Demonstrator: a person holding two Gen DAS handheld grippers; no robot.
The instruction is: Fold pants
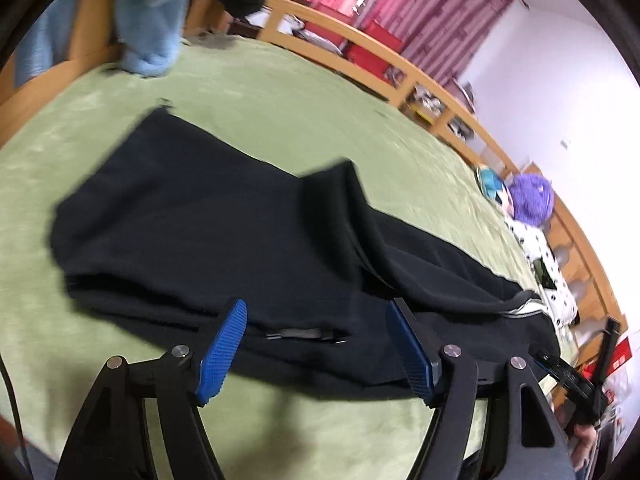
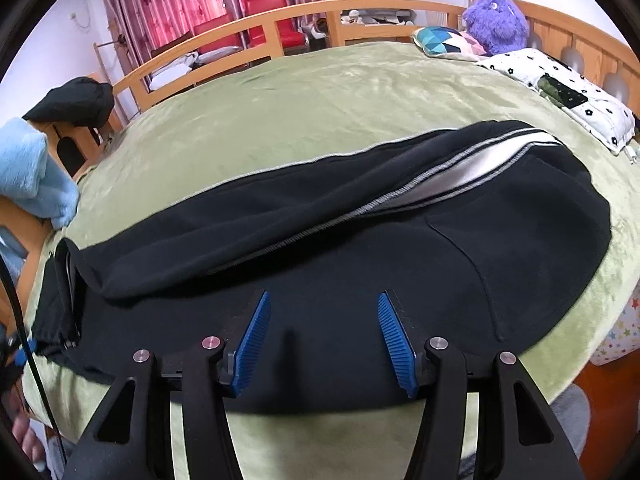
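On the green bed cover (image 2: 320,92) lie 1 pair of black pants (image 2: 360,248), 1 purple plush toy (image 2: 496,24), 1 flower-print pillow (image 2: 560,92) and 1 light blue blanket (image 2: 32,172); beyond it stand 2 red chairs (image 2: 240,36).

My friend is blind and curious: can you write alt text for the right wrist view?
Black pants with a grey-striped waistband lie across a green blanket on a wooden-railed bed. The right gripper hovers over their near edge, blue fingers apart, holding nothing. A purple plush toy sits by the pillows.
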